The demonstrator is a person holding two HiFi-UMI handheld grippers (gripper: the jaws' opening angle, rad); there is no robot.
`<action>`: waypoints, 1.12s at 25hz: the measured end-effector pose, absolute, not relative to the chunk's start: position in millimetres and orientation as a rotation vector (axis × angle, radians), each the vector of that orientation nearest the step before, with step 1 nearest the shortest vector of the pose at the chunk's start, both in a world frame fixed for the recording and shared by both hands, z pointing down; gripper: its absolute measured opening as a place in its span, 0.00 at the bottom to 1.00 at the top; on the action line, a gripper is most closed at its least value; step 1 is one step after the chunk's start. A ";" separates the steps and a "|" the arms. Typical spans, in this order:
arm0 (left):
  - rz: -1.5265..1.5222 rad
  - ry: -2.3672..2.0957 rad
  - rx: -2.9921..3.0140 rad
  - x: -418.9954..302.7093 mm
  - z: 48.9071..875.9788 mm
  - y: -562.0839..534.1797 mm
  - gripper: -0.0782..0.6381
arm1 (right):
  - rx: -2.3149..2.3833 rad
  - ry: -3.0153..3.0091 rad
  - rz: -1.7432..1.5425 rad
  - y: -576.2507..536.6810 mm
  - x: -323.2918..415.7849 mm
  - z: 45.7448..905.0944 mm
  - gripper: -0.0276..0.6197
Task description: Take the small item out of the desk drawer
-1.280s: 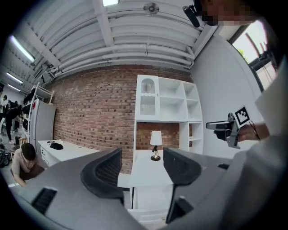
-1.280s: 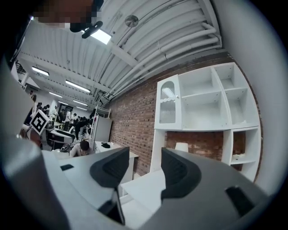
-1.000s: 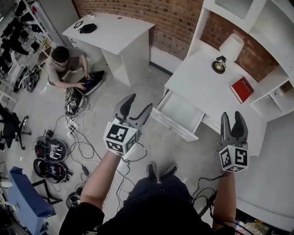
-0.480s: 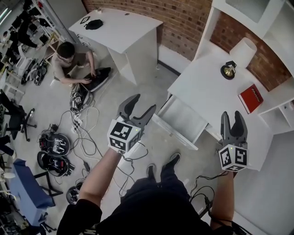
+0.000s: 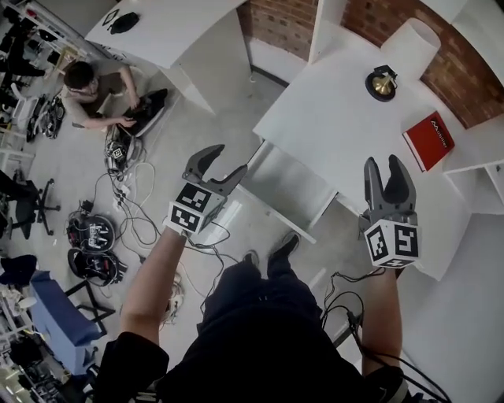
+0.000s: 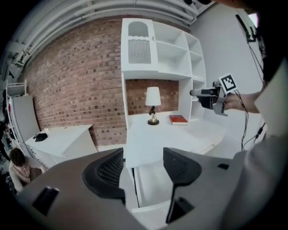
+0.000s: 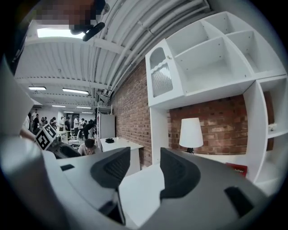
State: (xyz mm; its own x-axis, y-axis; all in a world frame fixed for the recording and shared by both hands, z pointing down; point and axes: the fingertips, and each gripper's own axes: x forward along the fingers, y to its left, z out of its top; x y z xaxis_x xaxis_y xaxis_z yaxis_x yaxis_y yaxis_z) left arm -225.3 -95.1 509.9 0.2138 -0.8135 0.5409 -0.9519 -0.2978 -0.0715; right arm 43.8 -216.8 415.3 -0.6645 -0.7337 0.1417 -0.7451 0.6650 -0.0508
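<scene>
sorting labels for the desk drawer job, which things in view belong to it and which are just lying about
For the job:
- drawer, open, no item visible inside
- desk
- left tongs, open, empty
- right tongs, open, empty, jaws just narrowed slightly

Just lying about:
- lamp
- red book
- second white table
- floor cables
- seated person

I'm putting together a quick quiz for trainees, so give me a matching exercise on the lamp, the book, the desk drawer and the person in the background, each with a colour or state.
Column one:
1 lamp
2 book
3 desk drawer
4 person

Column two:
A pulled open
B seated on the floor
C red
D white shade, brass-coloured base

Pairs: 1-D, 2-C, 3-A, 4-B
</scene>
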 end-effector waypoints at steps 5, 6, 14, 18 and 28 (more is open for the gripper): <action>0.927 -1.352 2.229 -194.6 587.0 -110.0 0.49 | 1.235 -2.720 0.233 -236.0 53.0 454.2 0.36; 0.990 -1.258 2.245 -185.9 603.1 -109.2 0.49 | 1.249 -2.706 0.248 -238.1 56.1 461.0 0.35; 1.264 -0.676 2.311 -115.3 703.3 -118.3 0.49 | 1.443 -2.535 0.337 -253.0 105.3 497.9 0.34; 1.360 -0.427 2.278 -82.6 749.2 -111.0 0.49 | 1.546 -2.435 0.391 -257.3 136.4 515.7 0.33; 1.567 -0.041 2.121 -49.4 846.3 -85.9 0.49 | 1.721 -2.278 0.475 -245.0 200.5 558.1 0.31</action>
